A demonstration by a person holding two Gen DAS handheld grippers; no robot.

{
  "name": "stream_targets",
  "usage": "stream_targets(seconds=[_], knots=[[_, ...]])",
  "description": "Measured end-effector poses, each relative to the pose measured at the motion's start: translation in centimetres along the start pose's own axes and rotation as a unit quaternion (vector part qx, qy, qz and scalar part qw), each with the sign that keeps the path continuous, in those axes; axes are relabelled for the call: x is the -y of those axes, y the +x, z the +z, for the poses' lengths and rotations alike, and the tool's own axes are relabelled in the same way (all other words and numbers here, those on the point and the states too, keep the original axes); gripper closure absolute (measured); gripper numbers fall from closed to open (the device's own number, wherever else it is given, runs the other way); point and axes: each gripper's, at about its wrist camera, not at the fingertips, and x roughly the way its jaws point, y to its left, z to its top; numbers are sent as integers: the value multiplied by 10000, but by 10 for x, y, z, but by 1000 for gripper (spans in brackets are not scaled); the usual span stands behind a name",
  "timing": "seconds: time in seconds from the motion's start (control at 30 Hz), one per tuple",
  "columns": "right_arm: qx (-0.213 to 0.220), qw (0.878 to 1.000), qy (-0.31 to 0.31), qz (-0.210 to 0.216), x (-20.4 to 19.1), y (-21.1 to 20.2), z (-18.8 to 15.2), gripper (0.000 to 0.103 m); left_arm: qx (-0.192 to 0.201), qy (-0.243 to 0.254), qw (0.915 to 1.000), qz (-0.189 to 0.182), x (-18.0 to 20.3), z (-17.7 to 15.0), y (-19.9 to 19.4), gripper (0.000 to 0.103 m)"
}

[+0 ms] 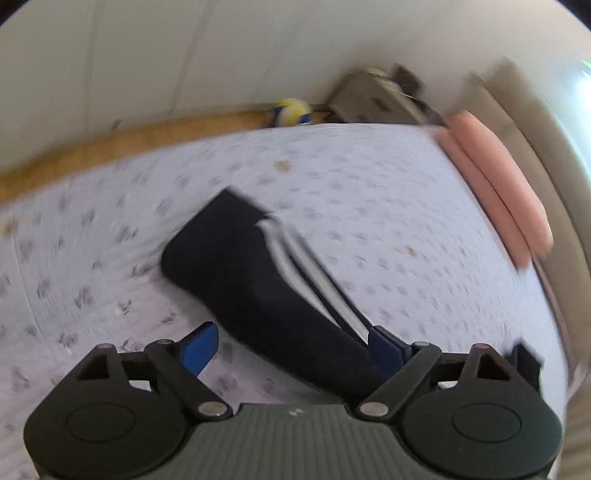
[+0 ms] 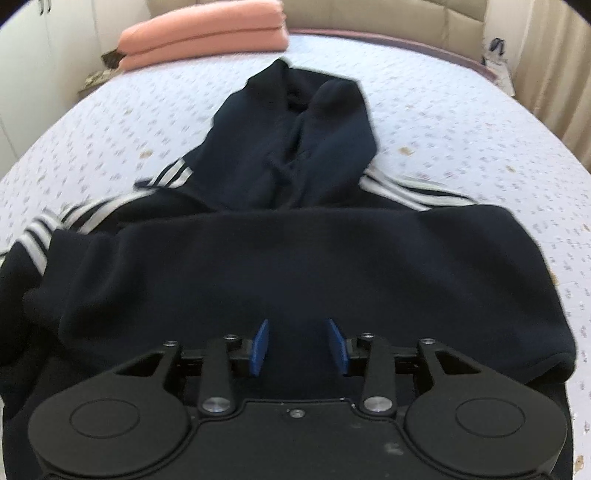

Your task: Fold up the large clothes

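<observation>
A dark navy hoodie (image 2: 288, 258) with white sleeve stripes lies on the bed, hood (image 2: 295, 140) toward the headboard, its lower body folded up over the chest. My right gripper (image 2: 299, 345) sits low over the folded body, blue fingers (image 2: 260, 347) apart, nothing between them. In the left wrist view one striped sleeve (image 1: 255, 266) stretches across the sheet. My left gripper (image 1: 291, 347) is wide open above the sleeve's near end; the sleeve passes between the fingers (image 1: 199, 347) without being pinched.
The bed has a pale floral sheet (image 2: 461, 122). A folded pink blanket (image 2: 207, 33) lies by the beige headboard (image 2: 369, 14). A wooden floor strip (image 1: 129, 140), a ball (image 1: 291, 110) and a white wall lie beyond the bed's side.
</observation>
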Motion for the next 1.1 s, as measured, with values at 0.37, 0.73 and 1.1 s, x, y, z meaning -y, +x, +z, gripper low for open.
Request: stream_targets(seconds=[0.37, 0.73, 1.1], knots=[[261, 9991, -266, -225, -18, -7, 5, 53, 371, -564, 9963, 529, -17, 11, 48, 58], [1015, 9799, -1359, 1054, -115, -31, 33, 45, 1456, 581, 9872, 276, 11, 50, -13, 92], [-29, 9731, -1724, 1529, -153, 4, 9, 74, 2190, 1154, 9667, 657, 11, 91, -69, 92]])
